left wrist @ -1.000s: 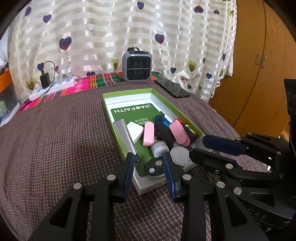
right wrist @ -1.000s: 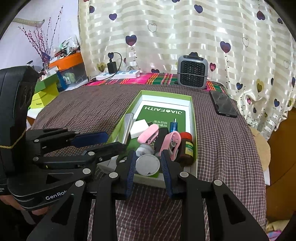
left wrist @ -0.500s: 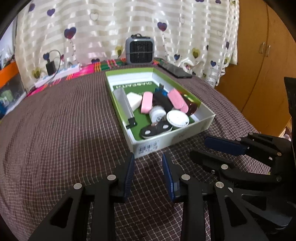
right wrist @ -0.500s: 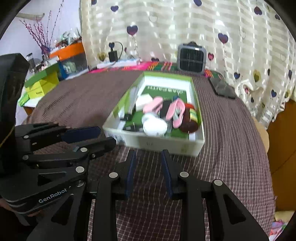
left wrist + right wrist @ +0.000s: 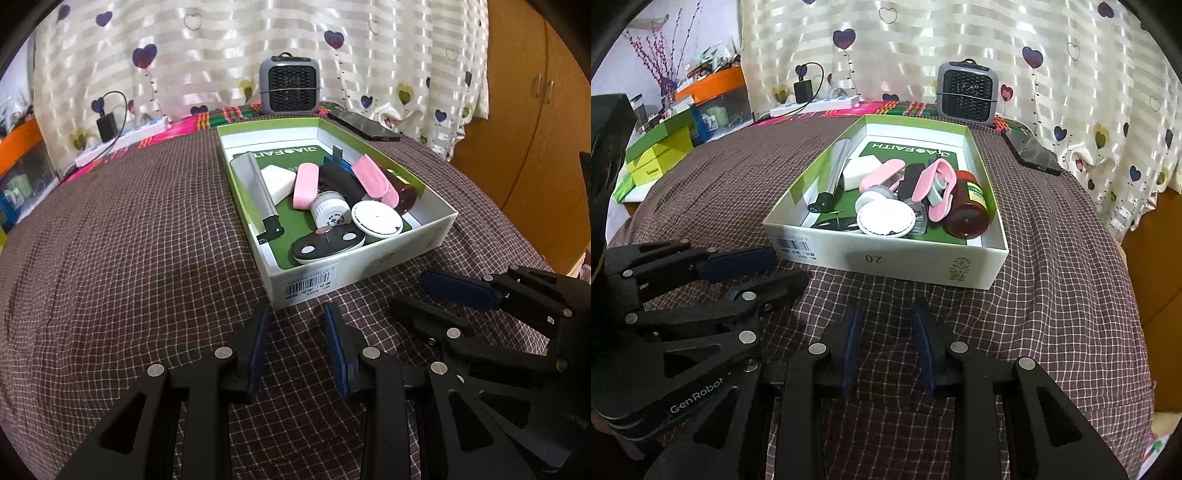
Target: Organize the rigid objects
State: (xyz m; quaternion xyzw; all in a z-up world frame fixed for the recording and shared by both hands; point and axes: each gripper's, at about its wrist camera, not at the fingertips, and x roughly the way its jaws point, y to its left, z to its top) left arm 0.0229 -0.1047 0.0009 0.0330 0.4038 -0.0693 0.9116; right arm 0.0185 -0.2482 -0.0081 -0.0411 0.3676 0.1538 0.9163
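The box (image 5: 354, 275) sits toward the far middle of the cloth-covered bench (image 5: 129, 258), its short barcoded wall turned to the near edge, and all the loose rigid things lie heaped inside it, which suggests the gathering is done or nearly so. The left gripper (image 5: 295, 332) and the right gripper (image 5: 886, 328) both hang just short of that near wall, side by side, jaws parted with only checked cloth between them and nothing grasped; a likely reason is that they are resting clear of the box so as not to nudge it. Inside, the silver tube (image 5: 258, 192) lies along the box's left wall, the white block (image 5: 277, 181) and a pink case (image 5: 306, 184) beside it, and the round white lid (image 5: 376, 223) and the black oval piece (image 5: 327, 245) near the front wall. The left view looks down into that front corner and shows the black oval piece whole; the right view hides most of it behind the wall. The right view instead shows the brown bottle (image 5: 969, 210) lying on its side against the right wall, and the green and yellow boxes (image 5: 661, 155) past the bench's left edge. Both views show the small grey heater (image 5: 967, 92) and the phone (image 5: 1030, 151) at the bench's far edge.
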